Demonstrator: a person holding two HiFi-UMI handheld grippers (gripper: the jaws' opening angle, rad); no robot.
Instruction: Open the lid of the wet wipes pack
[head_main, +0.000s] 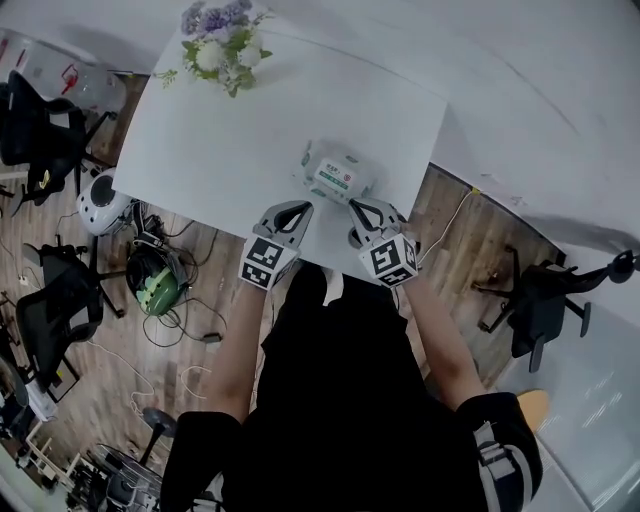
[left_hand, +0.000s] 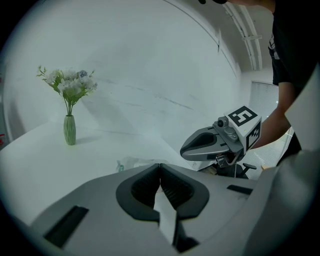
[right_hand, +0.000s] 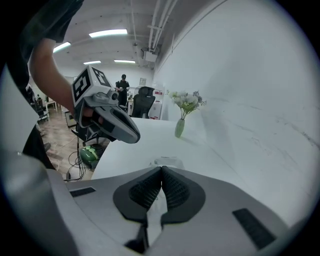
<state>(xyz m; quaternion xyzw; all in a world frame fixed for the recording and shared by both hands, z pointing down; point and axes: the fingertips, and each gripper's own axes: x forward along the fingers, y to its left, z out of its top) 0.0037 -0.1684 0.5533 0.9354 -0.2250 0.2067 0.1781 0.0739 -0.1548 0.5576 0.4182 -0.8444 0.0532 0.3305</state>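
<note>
Wet wipes pack (head_main: 336, 175) laid flat near white table's (head_main: 200, 130) near edge, long axis set left-right, label faced upward, left gripper (head_main: 294, 207) and right gripper (head_main: 358, 205) held just near-side, both clenched empty.

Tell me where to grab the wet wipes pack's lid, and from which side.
Take the lid by its rim, atop the wet wipes pack, coming down from above with the right gripper: the pack lies flat, lid face up. Which edge lifts is too small to tell.
</note>
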